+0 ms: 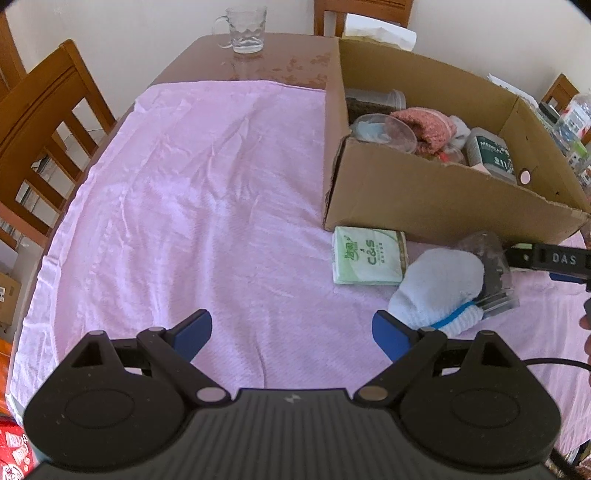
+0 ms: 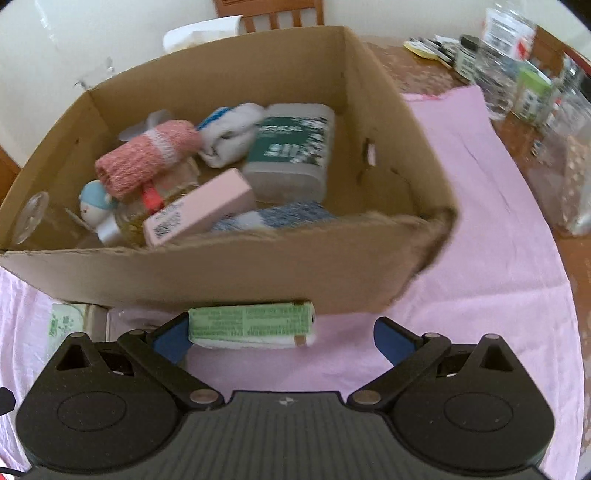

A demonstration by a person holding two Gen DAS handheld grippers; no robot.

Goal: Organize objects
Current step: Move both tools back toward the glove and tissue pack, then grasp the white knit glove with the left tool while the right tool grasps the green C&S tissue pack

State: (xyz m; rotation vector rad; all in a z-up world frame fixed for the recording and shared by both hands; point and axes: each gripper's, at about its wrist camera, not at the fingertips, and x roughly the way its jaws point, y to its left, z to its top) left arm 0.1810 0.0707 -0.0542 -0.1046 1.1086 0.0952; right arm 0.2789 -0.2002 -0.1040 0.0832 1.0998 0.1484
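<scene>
A: Quick one. Your left gripper (image 1: 291, 334) is spread wide over the pink cloth (image 1: 177, 206), nothing between the blue pads.

B: And the right?

A: Your right gripper (image 2: 282, 338) is also spread. A green tissue pack (image 2: 251, 325) lies between the fingers, touching or just against the left pad (image 2: 171, 341), well clear of the other one. Not pinched.

B: Where's the box?

A: The cardboard box (image 2: 229, 273) sits on the cloth right ahead of your right gripper, the tissue pack just at its near wall. Inside: a pink rolled sock (image 2: 144, 162), a white sock (image 2: 231, 136), a green-labelled tub (image 2: 291, 147), a pink carton (image 2: 199, 208), a small doll (image 2: 96, 206).

B: Anything left out on the cloth?

A: From the left view, a second tissue pack (image 1: 367, 256) just beside the box, and a light blue sock (image 1: 439, 291) next to it, touching a clear plastic item (image 1: 495, 273) — can't tell what. Glass mug (image 1: 243, 29) at the far table edge.
</scene>
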